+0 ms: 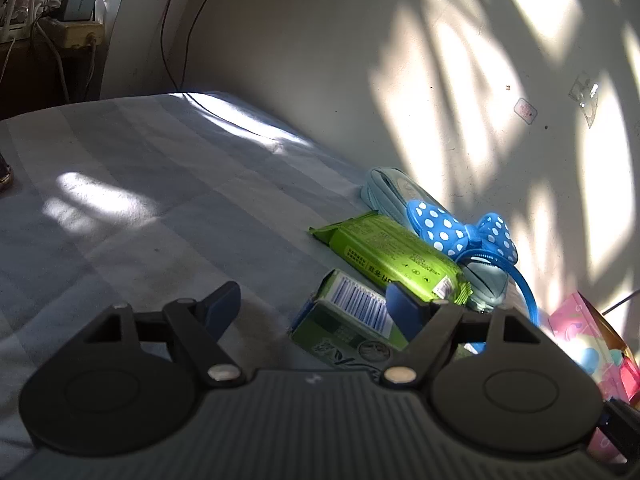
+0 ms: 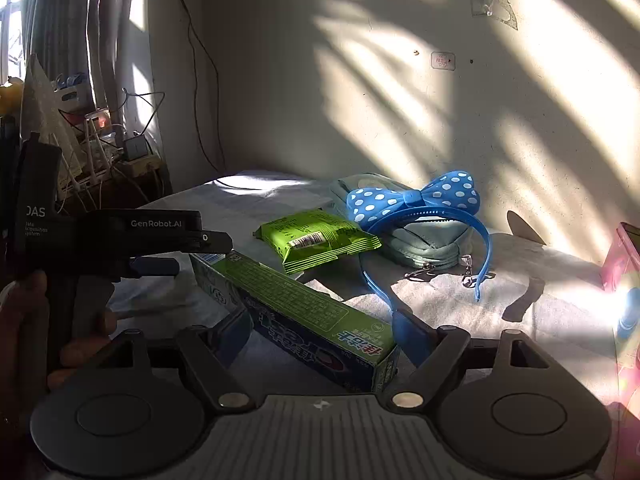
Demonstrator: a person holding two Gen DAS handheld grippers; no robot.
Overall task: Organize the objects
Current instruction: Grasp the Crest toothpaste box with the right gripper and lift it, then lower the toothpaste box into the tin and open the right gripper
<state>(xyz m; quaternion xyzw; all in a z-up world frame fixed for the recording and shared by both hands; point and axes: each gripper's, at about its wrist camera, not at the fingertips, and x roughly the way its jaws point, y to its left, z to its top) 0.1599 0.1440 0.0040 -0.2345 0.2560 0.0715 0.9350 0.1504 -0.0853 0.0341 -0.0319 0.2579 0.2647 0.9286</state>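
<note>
Your right gripper (image 2: 320,330) is standing with tongs apart, the toothpaste box (image 2: 296,320) lying between them at lower centre, pads not pressing. Your left gripper (image 1: 312,304) is gaping too, the box sitting by its right finger, below the green packet (image 1: 392,256).

Left gripper (image 2: 180,256) body: "GenRobot.AI"; handle: "DAS", small lines beneath blurred. Toothpaste box (image 2: 296,316), green packet (image 2: 316,240): print unreadable.
</note>
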